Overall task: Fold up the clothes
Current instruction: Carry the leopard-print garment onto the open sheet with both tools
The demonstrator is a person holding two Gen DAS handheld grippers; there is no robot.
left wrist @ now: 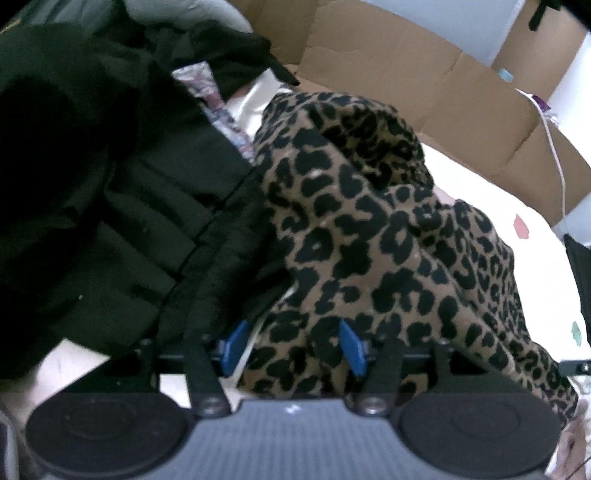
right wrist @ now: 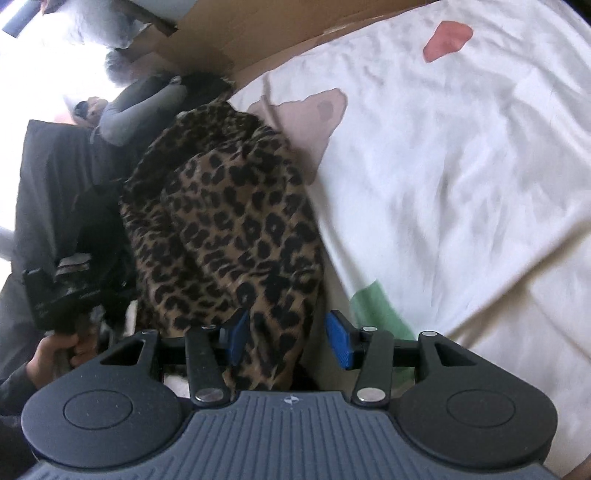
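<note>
We have the leopard-print garment [right wrist: 225, 229] bunched left of centre on the white sheet [right wrist: 461, 184]; left gripper [left wrist: 293, 347] and right gripper [right wrist: 284, 341] both spread, cloth between, unpinched. Next we need an edge to spread it.

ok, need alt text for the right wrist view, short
A leopard-print garment lies bunched on a white sheet with coloured patches, its near end lying between the open blue pads of the right claw. Dark clothes are heaped to its left, with cardboard behind.
</note>
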